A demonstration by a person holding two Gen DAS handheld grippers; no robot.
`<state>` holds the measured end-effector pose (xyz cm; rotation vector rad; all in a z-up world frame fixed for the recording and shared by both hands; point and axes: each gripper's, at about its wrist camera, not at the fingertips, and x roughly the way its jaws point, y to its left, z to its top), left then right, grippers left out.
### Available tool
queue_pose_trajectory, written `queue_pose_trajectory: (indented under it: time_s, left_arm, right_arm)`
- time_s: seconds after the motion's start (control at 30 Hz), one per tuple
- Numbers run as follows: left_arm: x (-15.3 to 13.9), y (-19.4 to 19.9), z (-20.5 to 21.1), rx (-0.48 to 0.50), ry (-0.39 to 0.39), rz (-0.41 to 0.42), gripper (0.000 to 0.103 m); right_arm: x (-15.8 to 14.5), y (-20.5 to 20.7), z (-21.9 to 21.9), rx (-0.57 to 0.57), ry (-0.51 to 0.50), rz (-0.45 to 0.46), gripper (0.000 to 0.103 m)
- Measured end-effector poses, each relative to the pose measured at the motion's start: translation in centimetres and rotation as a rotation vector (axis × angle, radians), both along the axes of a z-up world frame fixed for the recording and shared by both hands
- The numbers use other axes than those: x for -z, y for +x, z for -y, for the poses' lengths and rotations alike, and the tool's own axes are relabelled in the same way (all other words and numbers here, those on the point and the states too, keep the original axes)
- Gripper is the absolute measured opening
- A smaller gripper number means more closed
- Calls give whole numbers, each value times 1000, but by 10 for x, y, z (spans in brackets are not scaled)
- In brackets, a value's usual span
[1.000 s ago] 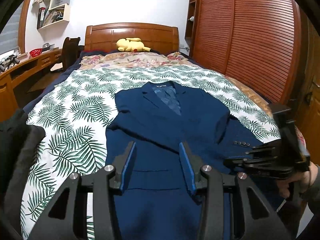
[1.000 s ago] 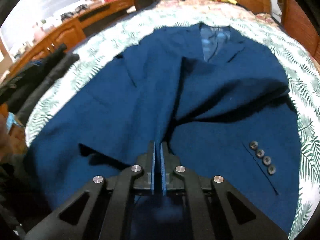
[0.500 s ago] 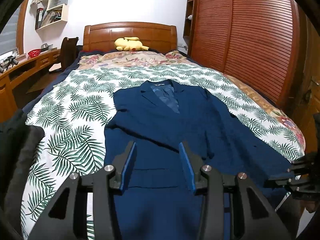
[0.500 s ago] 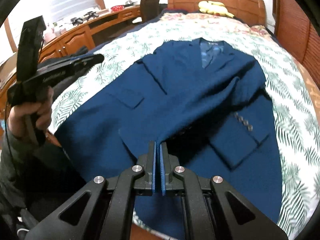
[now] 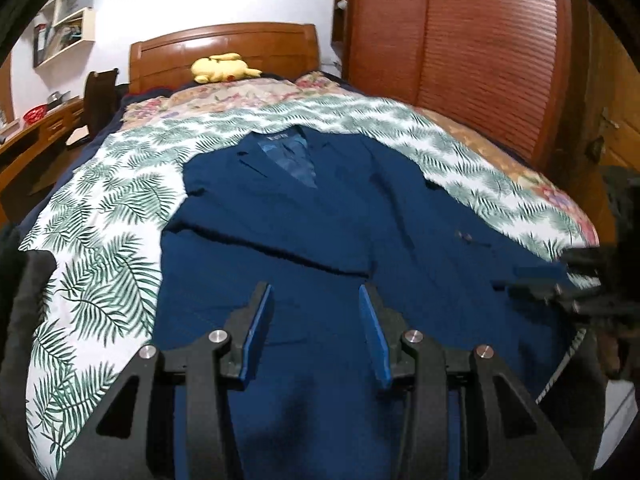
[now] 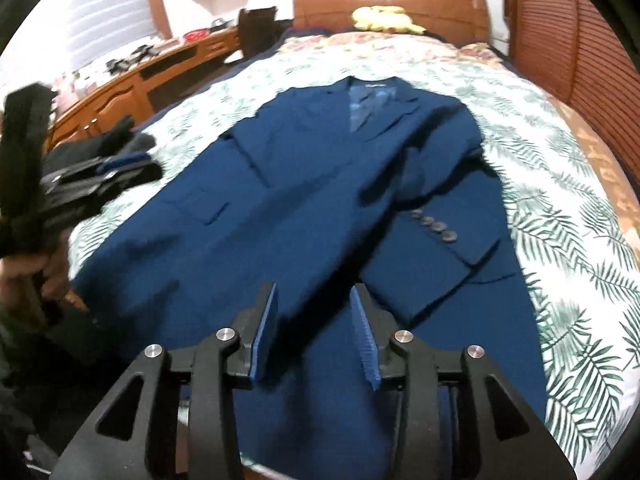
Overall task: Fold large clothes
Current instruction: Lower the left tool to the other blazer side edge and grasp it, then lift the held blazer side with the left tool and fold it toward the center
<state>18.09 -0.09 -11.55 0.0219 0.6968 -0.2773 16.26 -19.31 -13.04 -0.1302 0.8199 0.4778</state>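
A navy blue suit jacket point(image 5: 320, 232) point(image 6: 320, 184) lies face up on the bed, collar toward the headboard. One sleeve with cuff buttons point(image 6: 434, 226) is folded across its front. My left gripper point(image 5: 315, 296) hovers open over the jacket's lower part, nothing between its blue pads. My right gripper point(image 6: 314, 292) hangs above the hem, its jaws opening with nothing between them. Each gripper also shows in the other's view: the left gripper point(image 6: 132, 166) in a hand point(image 6: 24, 276) at the left, the right gripper point(image 5: 520, 282) blurred at the right edge.
The bed carries a leaf-print sheet point(image 5: 104, 240) point(image 6: 568, 216) and a yellow plush toy point(image 5: 222, 68) by the wooden headboard point(image 5: 224, 48). A slatted wooden wardrobe point(image 5: 460, 40) runs along the right. A desk point(image 6: 132, 80) and dark clothes point(image 5: 24, 320) are at the left.
My right gripper drew back from close over the jacket toward its hem, and its jaws went from shut to open. The left gripper moved in closer and lower over the jacket.
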Motion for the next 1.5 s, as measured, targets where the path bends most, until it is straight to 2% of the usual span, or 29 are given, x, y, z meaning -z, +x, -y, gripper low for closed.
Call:
queue_pose_trajectory:
  time_s: [0.33, 0.47, 0.63, 0.83, 0.87, 0.9, 0.93, 1.0, 1.07, 1.17, 1.27, 1.37, 1.5]
  left_arm:
    - [29, -23, 36, 109, 3, -79, 43]
    - [33, -23, 53, 133, 14, -92, 43]
    - [42, -11, 64, 133, 18, -134, 43]
    - [54, -1, 72, 125, 24, -174, 43]
    - [56, 0, 72, 123, 23, -176, 38]
    - [56, 0, 72, 124, 20, -178, 27]
    - [56, 1, 71, 126, 19, -182, 24]
    - [54, 3, 69, 131, 10, -183, 8]
    - [50, 3, 66, 127, 14, -167, 3]
    - [34, 1, 53, 106, -14, -113, 3]
    - [10, 1, 26, 54, -77, -47, 3]
    - [-5, 4, 0, -18, -75, 10, 3]
    - [-13, 15, -28, -88, -93, 33, 3]
  right_arm:
    - [22, 42, 18, 50, -42, 48, 38]
    - [28, 57, 23, 62, -21, 72, 38]
    - [49, 57, 26, 72, -44, 49, 38]
    - [47, 47, 9, 23, -107, 120, 38]
    - [48, 48, 8, 21, -115, 119, 38]
    - [49, 48, 7, 19, -117, 119, 38]
    - [49, 49, 8, 18, -115, 120, 38]
    - [49, 50, 9, 21, -107, 119, 38]
    - [49, 50, 10, 27, -101, 116, 38]
    - [48, 50, 10, 30, -98, 117, 38]
    - [48, 50, 10, 30, -100, 116, 38]
    - [48, 50, 8, 28, -105, 117, 38]
    - [50, 52, 4, 23, -120, 121, 38]
